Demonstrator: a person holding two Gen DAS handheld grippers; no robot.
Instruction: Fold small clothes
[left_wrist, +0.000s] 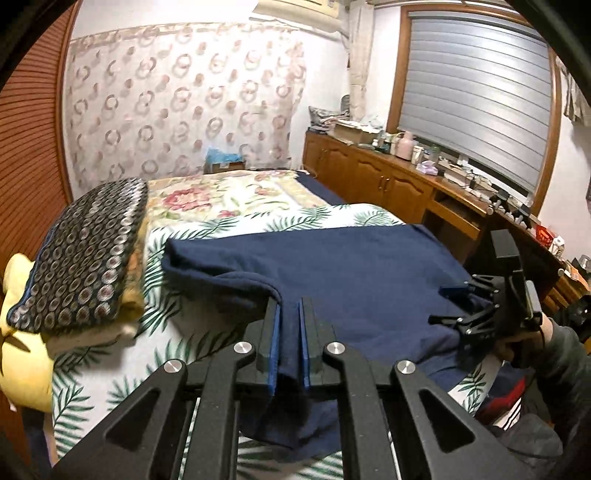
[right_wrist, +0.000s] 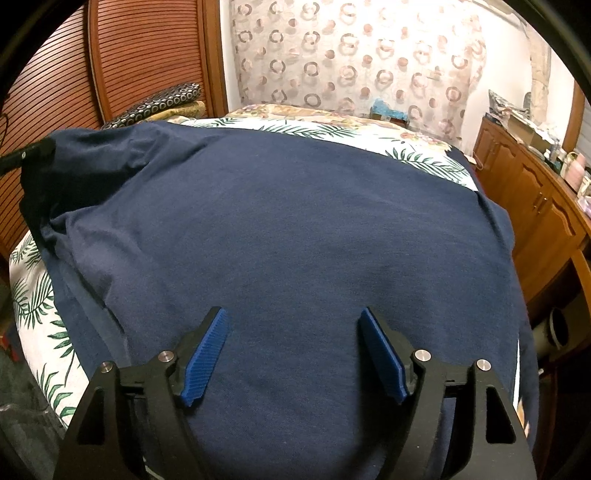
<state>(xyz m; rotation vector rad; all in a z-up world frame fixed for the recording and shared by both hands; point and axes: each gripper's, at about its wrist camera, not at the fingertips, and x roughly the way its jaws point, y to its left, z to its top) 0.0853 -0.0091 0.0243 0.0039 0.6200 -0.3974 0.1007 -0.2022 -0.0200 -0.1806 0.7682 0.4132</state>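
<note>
Lying spread across the bed (right_wrist: 55, 373) with its leaf-print cover is a navy shirt (right_wrist: 295, 240), one edge lifted at the left. Left gripper (left_wrist: 289, 306) has its fingers clamped on that raised fold. Right gripper (right_wrist: 293, 321) hovers over the near hem, fingers apart, nothing between them.

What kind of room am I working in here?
Most likely a home bedroom. A bed with leaf-print and floral bedding carries the navy garment, folded bedding and a patterned pillow are stacked at its side, and wooden cabinets cluttered with bottles run under a window blind.
</note>
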